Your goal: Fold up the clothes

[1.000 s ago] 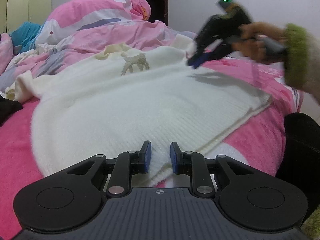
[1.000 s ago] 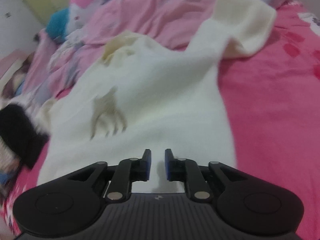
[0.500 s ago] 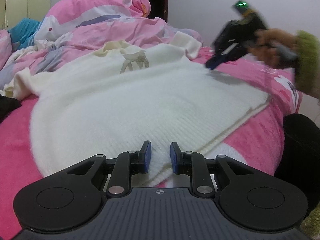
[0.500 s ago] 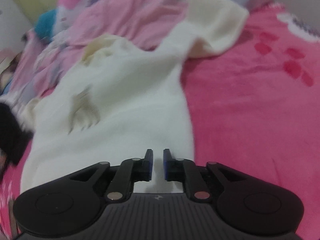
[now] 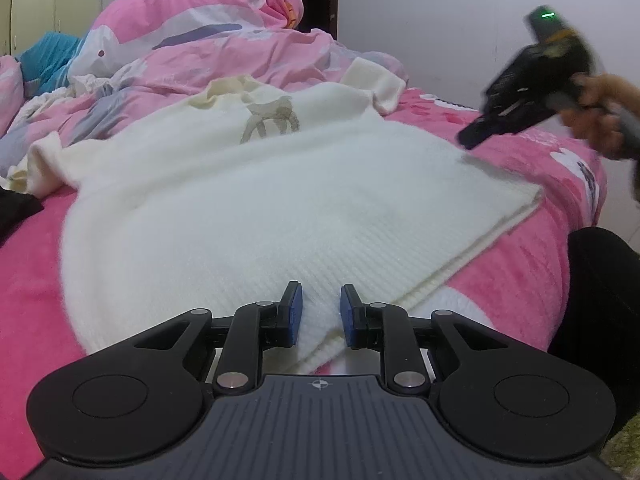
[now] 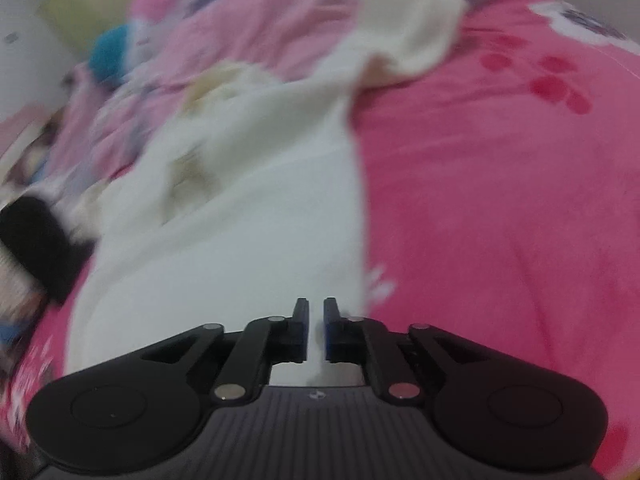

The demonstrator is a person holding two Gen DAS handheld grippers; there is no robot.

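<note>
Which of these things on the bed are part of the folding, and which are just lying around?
Part of the job:
- white sweater
- left gripper, pinching the sweater's hem
- right gripper, jaws closing above the sweater

Just lying about:
- pink quilt
- blue cloth
- black garment

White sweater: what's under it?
The white sweater lies on a pink blanket, which shows along its side and hem edges. Its far end rests against the rumpled pink duvet. Anything beneath the sweater's middle is covered.
</note>
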